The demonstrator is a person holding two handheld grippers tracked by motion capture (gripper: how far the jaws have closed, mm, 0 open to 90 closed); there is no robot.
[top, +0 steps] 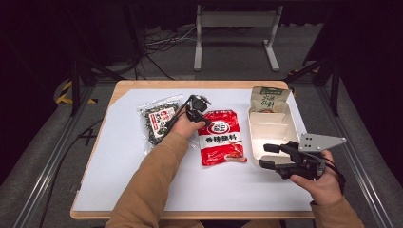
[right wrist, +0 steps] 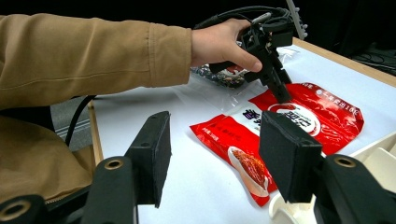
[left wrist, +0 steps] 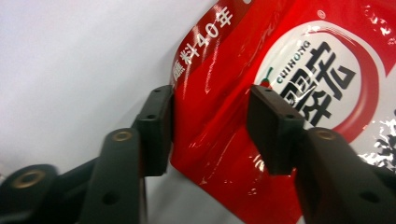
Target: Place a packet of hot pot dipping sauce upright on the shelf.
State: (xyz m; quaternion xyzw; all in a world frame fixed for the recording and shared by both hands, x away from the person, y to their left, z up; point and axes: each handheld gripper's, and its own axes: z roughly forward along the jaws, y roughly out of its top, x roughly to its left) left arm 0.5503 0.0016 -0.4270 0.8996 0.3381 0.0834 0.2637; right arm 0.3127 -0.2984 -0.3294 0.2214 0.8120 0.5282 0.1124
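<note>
The red pouch (top: 221,138) lies flat near the middle of the desk (top: 119,180), on its white cover, between the seaweed bag (top: 159,121) on its left and the white tray (top: 273,130) on its right. I have the left hand-held gripper (top: 203,115) tipped down onto the pouch's far left corner. In the left gripper view the red film (left wrist: 280,93) buckles up between the two black pads: the left pad sits at the pouch's edge and the right pad rests on its printed face, so the jaws stand around the corner. I cannot tell whether the pads are pressing it yet. The seaweed bag lies just behind my left hand (top: 183,126), partly under it. The right hand-held gripper (top: 267,156) hovers at the near edge of the tray with its jaws released and nothing between them; in the right gripper view they frame the pouch (right wrist: 280,130) and my left sleeve (right wrist: 93,56). A green-and-tan packet (top: 269,99) stands in the tray's far end, leaning back.
</note>
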